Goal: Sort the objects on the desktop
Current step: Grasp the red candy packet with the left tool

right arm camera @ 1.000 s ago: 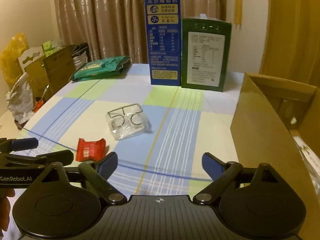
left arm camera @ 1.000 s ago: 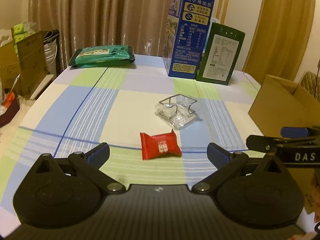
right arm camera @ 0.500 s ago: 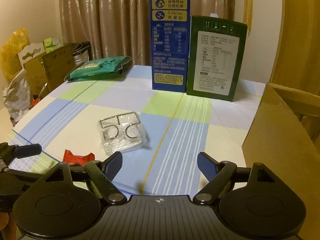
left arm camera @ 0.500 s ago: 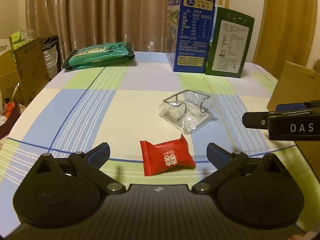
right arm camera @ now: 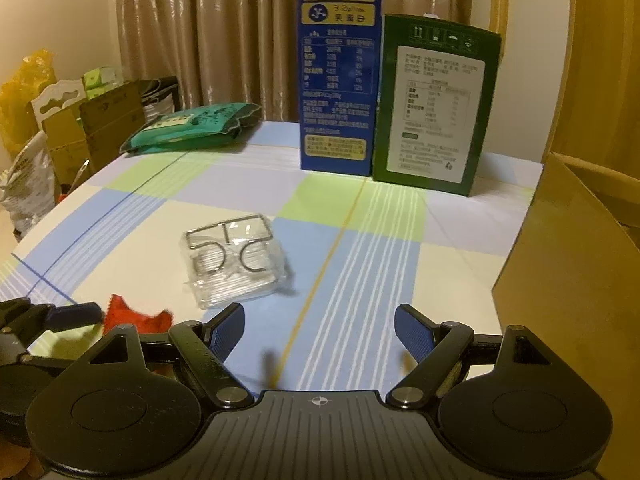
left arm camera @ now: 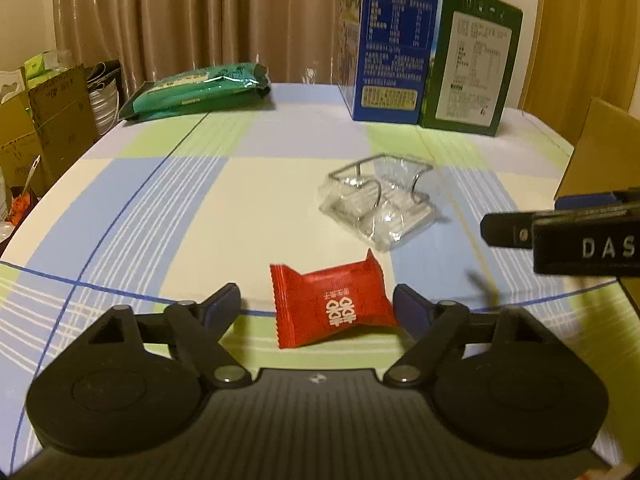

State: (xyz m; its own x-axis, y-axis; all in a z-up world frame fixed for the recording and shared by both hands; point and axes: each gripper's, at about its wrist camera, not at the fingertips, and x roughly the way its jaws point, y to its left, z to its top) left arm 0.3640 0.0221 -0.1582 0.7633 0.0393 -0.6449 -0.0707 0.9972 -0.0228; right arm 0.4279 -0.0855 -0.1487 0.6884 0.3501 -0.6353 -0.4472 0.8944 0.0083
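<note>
Left wrist view: my left gripper [left arm camera: 318, 305] hangs low over the checked tablecloth [left arm camera: 256, 184], its 2 jaws closing with the red candy packet [left arm camera: 334, 304] lying between them. The right pad looks very close to the packet's right edge, but I cannot tell that it touches; the left pad stands clear of it, so nothing is gripped. Just beyond the packet, to the right, lies a clear plastic packet with wire clips [left arm camera: 378, 202]. At the far edge of the table I see a green pouch [left arm camera: 200, 90] on the left and, on the right, a blue carton [left arm camera: 386, 52] standing beside a green carton [left arm camera: 470, 66], the 2 touching or nearly so

From the right wrist view, my right gripper [right arm camera: 319, 328] is spread wide over bare cloth with nothing between its jaws. The clear packet sits just beyond its left finger, and a brown cardboard box [right arm camera: 568, 264] rises at the right
</note>
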